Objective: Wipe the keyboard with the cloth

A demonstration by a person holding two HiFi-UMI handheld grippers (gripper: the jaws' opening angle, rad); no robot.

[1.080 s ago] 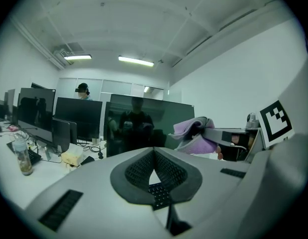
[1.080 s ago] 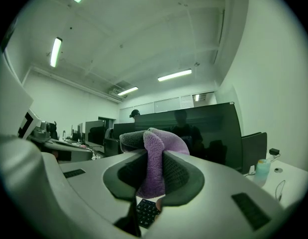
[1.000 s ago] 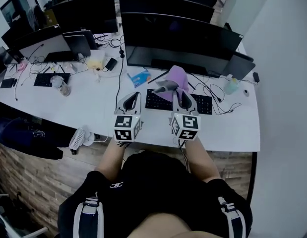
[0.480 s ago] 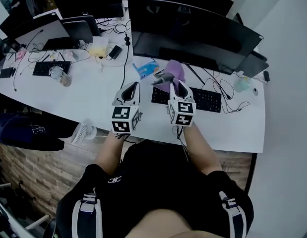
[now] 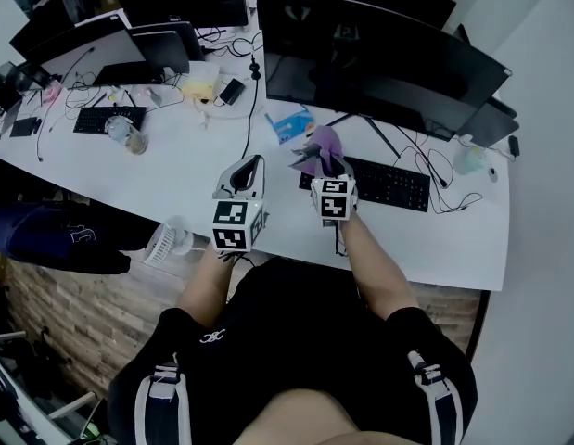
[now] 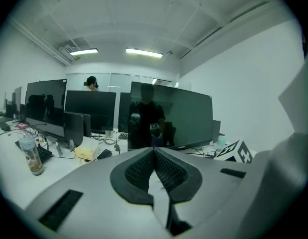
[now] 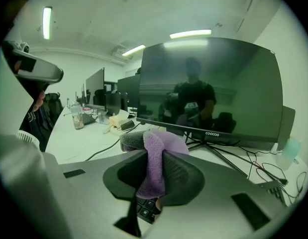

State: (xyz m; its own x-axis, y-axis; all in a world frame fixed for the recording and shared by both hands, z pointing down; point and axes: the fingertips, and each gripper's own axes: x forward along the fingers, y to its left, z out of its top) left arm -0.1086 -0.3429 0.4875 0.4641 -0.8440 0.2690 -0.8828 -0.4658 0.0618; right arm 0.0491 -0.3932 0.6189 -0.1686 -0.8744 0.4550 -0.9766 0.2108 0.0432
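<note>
Cloth (image 7: 154, 171), purple, sits clamped in your right gripper (image 5: 316, 163) over the left end of the keyboard (image 5: 389, 185) on the desk (image 5: 157, 193). Your left gripper (image 6: 154, 153) hovers beside it, jaws pressed together, empty.

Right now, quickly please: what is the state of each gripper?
Left gripper: closed, nothing between its jaws.
Right gripper: closed, holding the purple cloth.

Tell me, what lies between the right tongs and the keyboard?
The purple cloth, clamped in the right tongs, hangs between them and the keyboard below. The right gripper view shows this.
</note>
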